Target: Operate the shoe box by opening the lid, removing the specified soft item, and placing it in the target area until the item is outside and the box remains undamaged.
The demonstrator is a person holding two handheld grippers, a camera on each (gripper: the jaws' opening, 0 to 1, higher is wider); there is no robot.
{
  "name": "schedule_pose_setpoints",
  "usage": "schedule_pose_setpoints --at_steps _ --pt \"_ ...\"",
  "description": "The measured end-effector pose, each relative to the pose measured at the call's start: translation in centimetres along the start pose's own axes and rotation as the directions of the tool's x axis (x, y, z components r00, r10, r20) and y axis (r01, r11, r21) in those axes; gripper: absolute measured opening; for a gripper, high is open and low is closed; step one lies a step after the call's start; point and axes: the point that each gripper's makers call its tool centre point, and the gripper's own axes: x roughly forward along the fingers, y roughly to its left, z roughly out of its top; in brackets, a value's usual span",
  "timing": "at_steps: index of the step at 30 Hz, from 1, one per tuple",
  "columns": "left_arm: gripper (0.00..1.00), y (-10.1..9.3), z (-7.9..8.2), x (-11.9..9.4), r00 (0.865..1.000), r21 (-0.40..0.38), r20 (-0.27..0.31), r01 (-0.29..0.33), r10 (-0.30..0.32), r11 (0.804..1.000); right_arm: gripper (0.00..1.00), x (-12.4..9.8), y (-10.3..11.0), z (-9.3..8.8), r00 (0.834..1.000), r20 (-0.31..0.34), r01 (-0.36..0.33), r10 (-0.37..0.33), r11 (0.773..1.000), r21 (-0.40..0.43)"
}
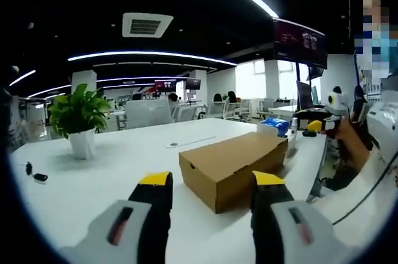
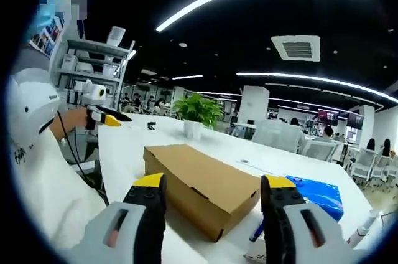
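We see bright curved ceiling light strips [image 1: 155, 55] glaring above the white desk [image 1: 106, 170], which shines evenly with soft shadows. Fisheye bending warps straight lines near the edges, and we find the far office slightly soft.

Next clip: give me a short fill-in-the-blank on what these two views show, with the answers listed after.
1. The lid of the cardboard shoe box is ____.
2. The potted plant stands in a ____ pot.
3. Beyond the shoe box in the right gripper view lies a ____ plastic bag.
4. Both jaws of the left hand-held gripper have ____ tips.

Answers: closed; white; blue; yellow
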Motion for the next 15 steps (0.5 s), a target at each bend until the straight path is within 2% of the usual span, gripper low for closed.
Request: schedule_pose_setpoints --at_steps 3,5,6,10,15 --pt "0.52 -0.5 0.1 0.1 1.0 -0.008 0.006 0.029 -0.029 1.0 0.61 0.0 -0.1 -0.3 1.0 -0.001 -0.007 0.007 0.998 0.058" --pt "0.55 0.3 0.4 0.6 0.999 -0.048 0.039 -0.018 0.02 0.999 0.6 0.1 0.3 0.1 1.0 0.017 -0.019 0.018 0.998 0.06" --pt "0.56 0.4 0.5 0.9 0.998 -0.056 0.05 -0.024 0.027 0.998 0.6 0.2 0.5 0.3 0.999 0.023 -0.023 0.022 0.998 0.055" --pt "0.55 -0.5 0.0 1.5 0.999 -0.06 0.043 0.024 -0.021 0.998 0.59 0.4 0.9 0.6 1.0 0.017 -0.019 0.019 1.0 0.001" --pt "0.53 -0.7 -0.2 1.5 0.999 -0.054 0.033 0.038 -0.036 0.998 0.51 0.4 0.7 0.3 1.0 0.003 -0.006 0.006 1.0 -0.024"
